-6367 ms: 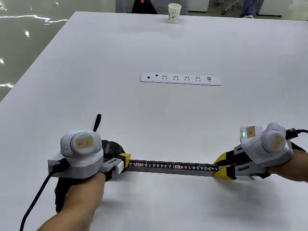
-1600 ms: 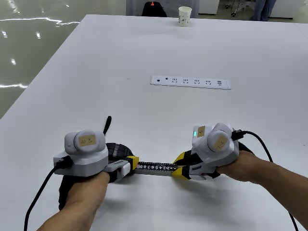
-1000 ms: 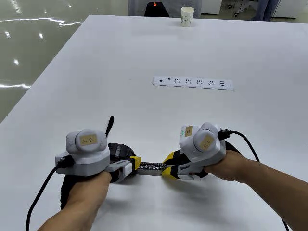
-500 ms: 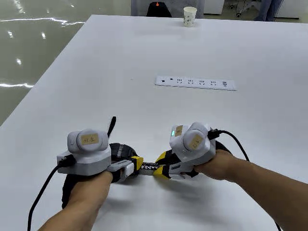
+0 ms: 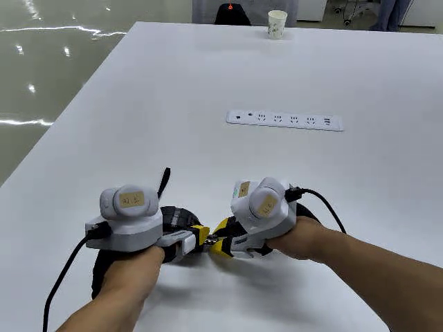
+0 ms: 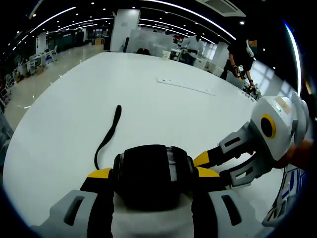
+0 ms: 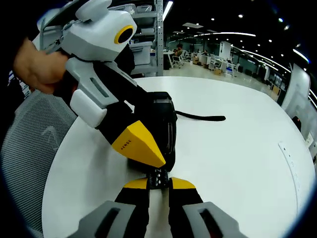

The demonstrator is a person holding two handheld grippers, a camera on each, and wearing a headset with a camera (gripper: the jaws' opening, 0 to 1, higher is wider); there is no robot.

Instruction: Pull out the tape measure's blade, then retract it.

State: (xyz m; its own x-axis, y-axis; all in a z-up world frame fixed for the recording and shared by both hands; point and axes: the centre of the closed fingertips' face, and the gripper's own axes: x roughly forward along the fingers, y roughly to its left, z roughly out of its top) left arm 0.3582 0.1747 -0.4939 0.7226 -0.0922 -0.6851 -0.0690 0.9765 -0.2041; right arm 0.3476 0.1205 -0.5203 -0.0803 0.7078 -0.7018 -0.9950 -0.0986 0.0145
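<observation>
Head view, near edge of the white worktop [image 5: 208, 83].

1. Left gripper [image 5: 196, 237]: held low by the left hand [image 5: 128, 271], which comes in from 7 o'clock, and pointing toward 3 o'clock. Its jaws are clamped on either side of the black tape measure [image 5: 176, 217], which sits on the worktop.
2. Right gripper [image 5: 220, 238]: held by the right hand [image 5: 304, 238], with the forearm entering from 4 o'clock, and pointing toward 9 o'clock. It is almost tip to tip with the left gripper. Its jaws are together on the end of the blade [image 7: 158, 178]; a short stub shows between the case mouth and the yellow tips.
3. Wrist strap [image 5: 164, 181]: black, lying flat at 11 o'clock from the case.
4. Power strip [image 5: 284, 120]: white, at 12 o'clock from the grippers, well apart.
5. Paper cup [image 5: 277, 23]: upright near the far edge, at 12 o'clock.
6. Cables: one black lead trails from each gripper, the left one [image 5: 66, 273] toward 7 o'clock and the right one [image 5: 322, 204] toward 4 o'clock.
</observation>
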